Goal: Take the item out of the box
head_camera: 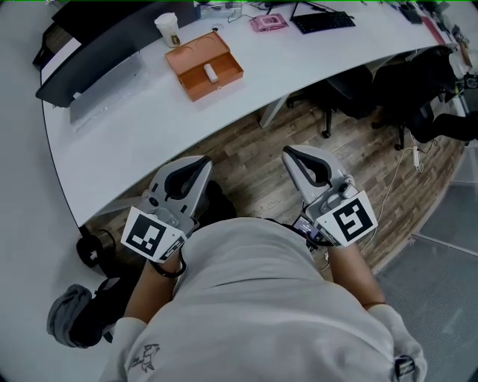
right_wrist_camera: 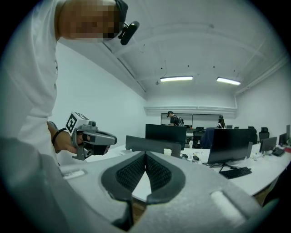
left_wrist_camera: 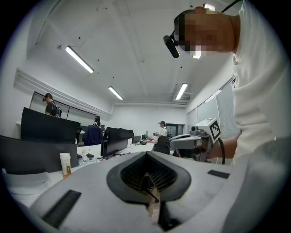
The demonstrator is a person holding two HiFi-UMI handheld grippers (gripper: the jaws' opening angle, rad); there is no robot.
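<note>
An open orange box [head_camera: 187, 63] lies on the white curved table [head_camera: 142, 142], far ahead of me in the head view. A small white item [head_camera: 210, 72] rests inside it. Both grippers hang close to my body, over the wooden floor and short of the table's edge. My left gripper [head_camera: 204, 160] has its jaws together with nothing between them, as the left gripper view [left_wrist_camera: 146, 154] also shows. My right gripper [head_camera: 288, 154] is likewise shut and empty [right_wrist_camera: 145, 154]. Each gripper appears in the other's view, the right one [left_wrist_camera: 182, 140] and the left one [right_wrist_camera: 93, 136].
A paper cup [head_camera: 167, 28] stands behind the box. A dark monitor [head_camera: 82, 71] sits at the table's left, a black keyboard [head_camera: 323, 21] and a pink object [head_camera: 268, 22] at the back. Black office chairs [head_camera: 351, 89] stand to the right. Other people are in the room [left_wrist_camera: 51, 105].
</note>
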